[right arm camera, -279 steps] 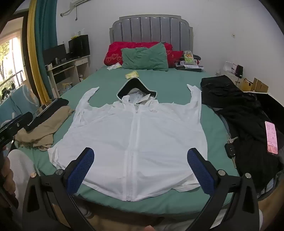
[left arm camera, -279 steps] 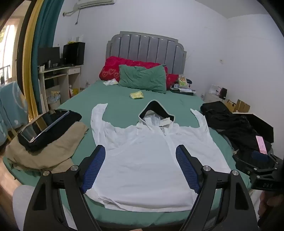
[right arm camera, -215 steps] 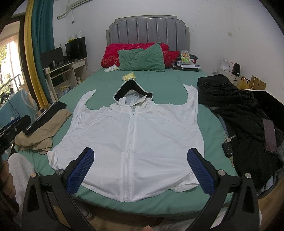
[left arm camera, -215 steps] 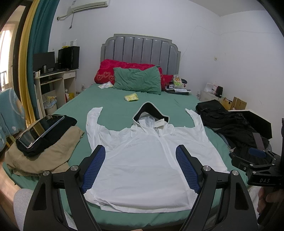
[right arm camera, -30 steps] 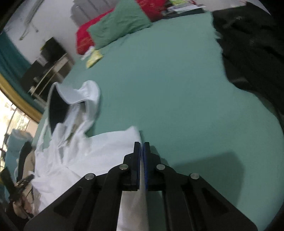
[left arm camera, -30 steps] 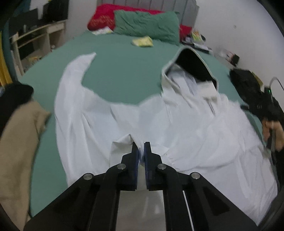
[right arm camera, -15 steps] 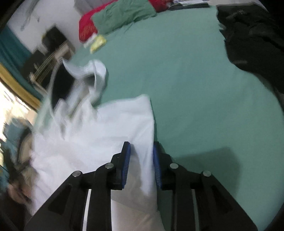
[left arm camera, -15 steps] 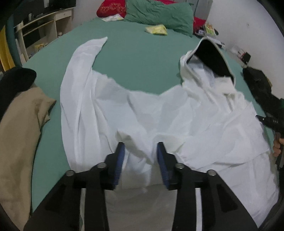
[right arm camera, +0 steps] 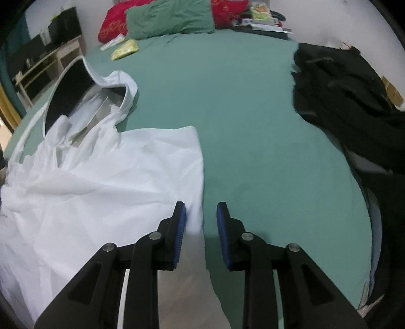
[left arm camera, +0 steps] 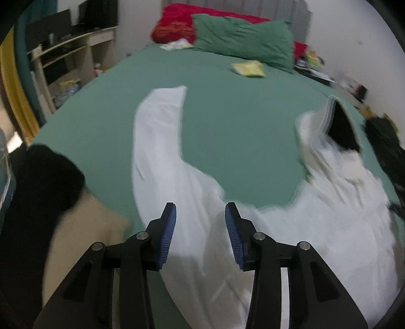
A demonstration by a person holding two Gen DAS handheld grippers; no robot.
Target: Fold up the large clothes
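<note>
In the left wrist view, a black garment (left arm camera: 43,177) and a tan garment (left arm camera: 83,243) lie heaped at the lower left of the frame on the edge of the bed (left arm camera: 227,114), which is covered in a green sheet. Just right of them, one sleeve (left arm camera: 159,131) of the white hooded jacket (left arm camera: 316,227) runs up the middle of the frame and lies flat on the sheet. The left gripper (left arm camera: 200,215) stands at the lower centre with its jaws apart, released, its blue pads clear of the white cloth that shows in the gap beneath them; the jaws have just been opening. The jacket's body is bunched toward the lower right, and its dark-lined hood (left arm camera: 339,126) lies at the right of the frame. A green pillow (left arm camera: 243,48) and a red pillow (left arm camera: 177,22) rest at the top, with a yellow packet (left arm camera: 249,68) just before them.

In the right wrist view, the hood (right arm camera: 73,88) sits at the upper left and the jacket (right arm camera: 101,177) fills the lower left, its folded straight edge running down the centre. The right gripper (right arm camera: 201,212) is at the lower centre, jaws parted, having just been opening; that edge lies under the gap, unpinched. Black clothes (right arm camera: 354,101) are piled along the right of the frame.
</note>
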